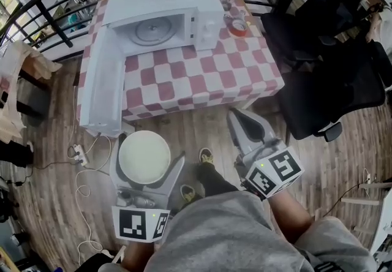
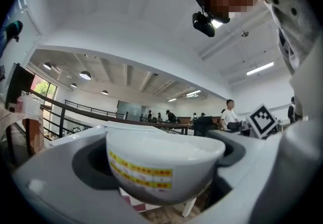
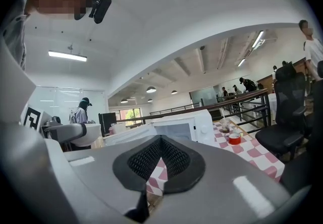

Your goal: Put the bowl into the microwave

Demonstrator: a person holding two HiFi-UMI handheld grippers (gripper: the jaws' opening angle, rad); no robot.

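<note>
The bowl (image 2: 164, 165) sits clamped between the left gripper (image 1: 147, 163) jaws.

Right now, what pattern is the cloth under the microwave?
Red-and-white checked tablecloth; clearest in the head view.

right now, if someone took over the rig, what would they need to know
Left gripper: shut on the white bowl, held over the floor short of the table.
Right gripper: shut, empty.
Microwave: on the table, door swung open, turntable bare.
Done: bowl in the gripper, door open.
Left: carry the bowl in, set it on the turntable, release.
</note>
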